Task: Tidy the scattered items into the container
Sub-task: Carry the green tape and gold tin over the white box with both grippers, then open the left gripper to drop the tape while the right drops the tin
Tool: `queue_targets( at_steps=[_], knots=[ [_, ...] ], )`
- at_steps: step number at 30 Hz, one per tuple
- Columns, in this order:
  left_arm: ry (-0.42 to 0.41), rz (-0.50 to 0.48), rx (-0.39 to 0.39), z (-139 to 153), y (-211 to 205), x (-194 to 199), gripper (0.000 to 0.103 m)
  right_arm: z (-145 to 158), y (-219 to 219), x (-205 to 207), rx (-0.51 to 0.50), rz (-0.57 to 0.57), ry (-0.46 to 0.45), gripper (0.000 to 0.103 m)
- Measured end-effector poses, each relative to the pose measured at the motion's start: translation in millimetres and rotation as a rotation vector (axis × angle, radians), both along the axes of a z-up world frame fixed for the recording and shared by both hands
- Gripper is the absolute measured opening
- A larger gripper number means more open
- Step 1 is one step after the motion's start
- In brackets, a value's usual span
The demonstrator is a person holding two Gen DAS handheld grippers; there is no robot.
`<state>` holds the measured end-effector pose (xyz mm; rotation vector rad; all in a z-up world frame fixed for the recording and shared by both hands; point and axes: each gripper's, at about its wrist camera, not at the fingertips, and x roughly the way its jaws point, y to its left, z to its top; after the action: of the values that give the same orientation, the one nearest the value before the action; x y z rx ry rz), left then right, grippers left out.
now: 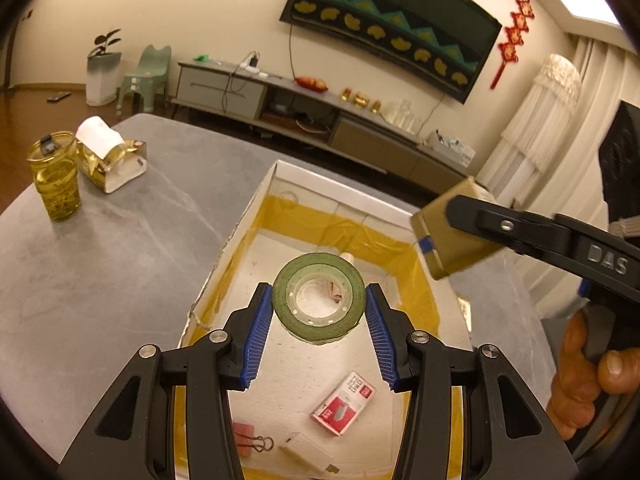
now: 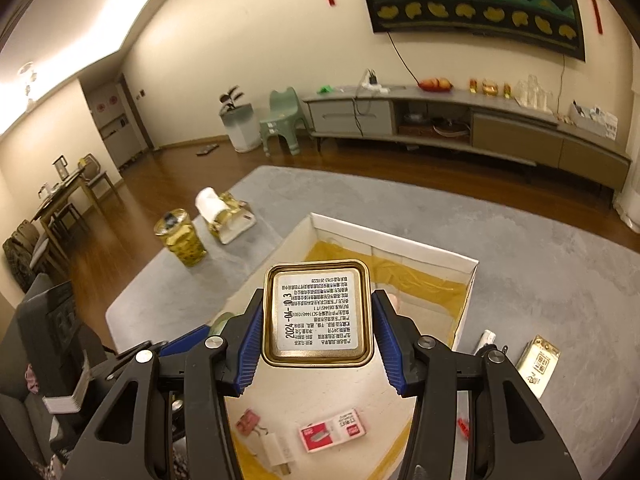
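My left gripper [image 1: 319,294] is shut on a green tape roll [image 1: 319,276] and holds it above the white box [image 1: 240,220] lined with yellow tape. A red-and-white staples box [image 1: 344,402], a pink binder clip [image 1: 248,440] and a white plug [image 1: 304,450] lie on the box floor. In the right wrist view my right gripper [image 2: 319,300] is shut on a gold tin [image 2: 318,312], its labelled bottom facing the camera, over the box [image 2: 400,244]. The same tin [image 1: 448,236] hangs above the box's right wall in the left wrist view.
On the grey table [image 1: 120,260] a glass jar of yellow liquid [image 1: 56,178] and a tissue box [image 1: 108,156] stand at the far left. Right of the box lie a gold packet [image 2: 538,364], a white item [image 2: 486,338] and a small red piece [image 2: 463,427]. A hand [image 1: 580,380] grips the right tool.
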<state>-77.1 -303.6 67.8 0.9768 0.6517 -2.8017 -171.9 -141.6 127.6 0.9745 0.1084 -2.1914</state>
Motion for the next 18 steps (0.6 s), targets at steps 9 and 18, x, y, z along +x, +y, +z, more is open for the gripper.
queue_targets(
  at_steps=[9, 18],
  knots=[
    [-0.002, -0.055, -0.017, 17, 0, -31, 0.049, -17, -15, -28, 0.065, -0.024, -0.022, 0.052],
    [-0.057, -0.081, 0.027, 3, 1, -48, 0.049, -28, -28, -41, 0.109, -0.028, -0.031, 0.052]
  ],
)
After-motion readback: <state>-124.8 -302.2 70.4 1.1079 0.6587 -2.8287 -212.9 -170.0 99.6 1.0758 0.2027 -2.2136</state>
